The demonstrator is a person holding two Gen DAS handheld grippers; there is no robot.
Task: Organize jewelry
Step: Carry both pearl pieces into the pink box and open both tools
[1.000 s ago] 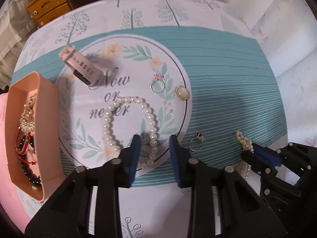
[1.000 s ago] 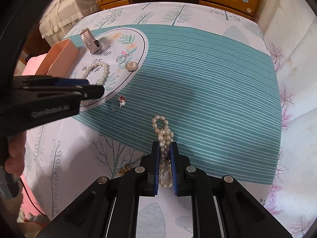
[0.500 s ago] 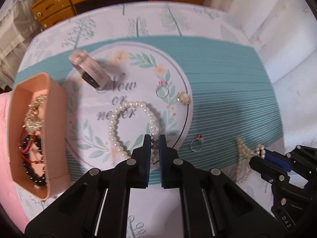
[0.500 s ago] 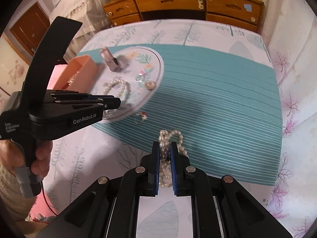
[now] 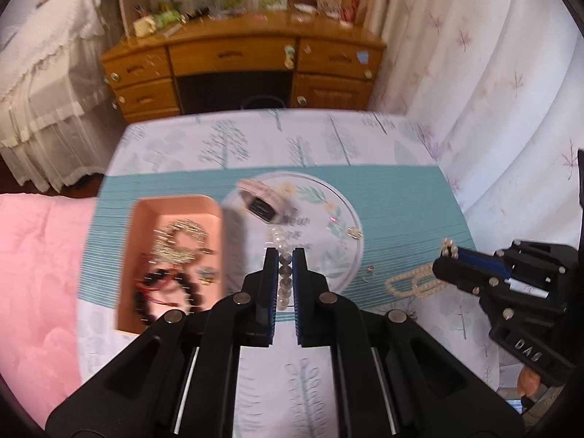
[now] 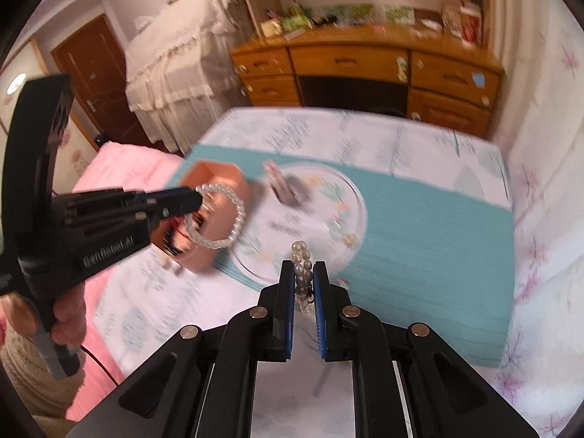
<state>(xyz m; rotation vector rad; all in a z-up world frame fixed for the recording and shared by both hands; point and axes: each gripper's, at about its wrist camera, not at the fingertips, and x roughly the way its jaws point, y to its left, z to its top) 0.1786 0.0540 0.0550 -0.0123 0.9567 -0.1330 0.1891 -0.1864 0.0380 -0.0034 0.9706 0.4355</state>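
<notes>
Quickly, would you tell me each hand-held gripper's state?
Left hand-held gripper: shut on round white pearl bracelet.
Right hand-held gripper: shut on multi-strand pearl bracelet.

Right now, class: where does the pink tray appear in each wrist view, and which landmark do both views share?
Left wrist view: the pink tray lies left of centre, jewelry inside.
Right wrist view: the tray sits at centre-left, partly behind the pearl bracelet held by the left gripper.
Shared landmark: the wooden dresser beyond the table.

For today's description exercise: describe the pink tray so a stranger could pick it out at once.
On the teal-striped cloth, look left of the round white print. The pink tray sits there, the only open box, with gold and dark bead jewelry inside.
</notes>
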